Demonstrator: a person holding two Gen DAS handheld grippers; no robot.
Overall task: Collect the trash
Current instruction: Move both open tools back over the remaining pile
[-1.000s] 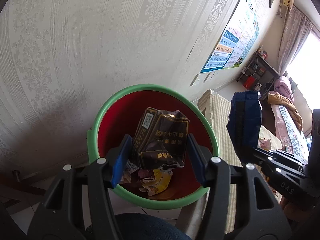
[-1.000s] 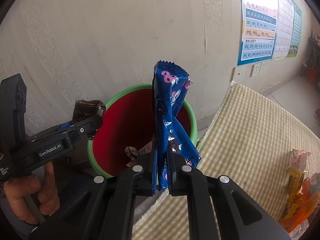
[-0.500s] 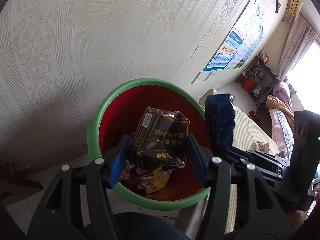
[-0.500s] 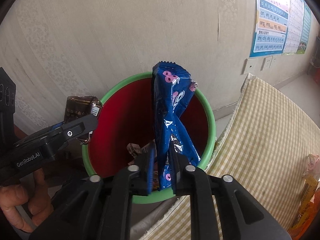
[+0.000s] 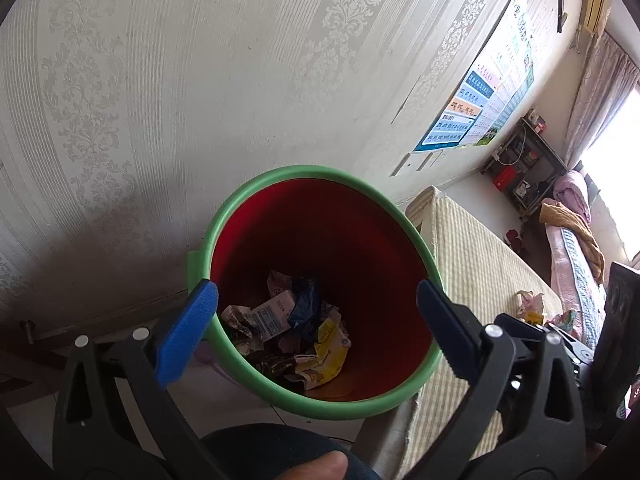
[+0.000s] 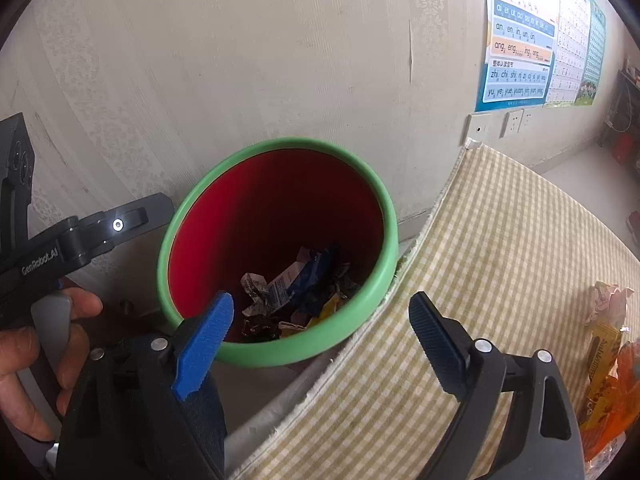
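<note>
We hold the left gripper (image 5: 318, 308) and right gripper (image 6: 322, 320) above the bin (image 5: 256, 184) at frame centre; both jaws have just been opening and stand apart, empty, so wrappers (image 5: 288, 320) land inside.

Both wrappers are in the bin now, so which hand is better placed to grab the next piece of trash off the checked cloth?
Right. The right gripper is open and empty, beside the leftover wrappers on the checked cloth. The left gripper, also open, sits across the bin.
</note>
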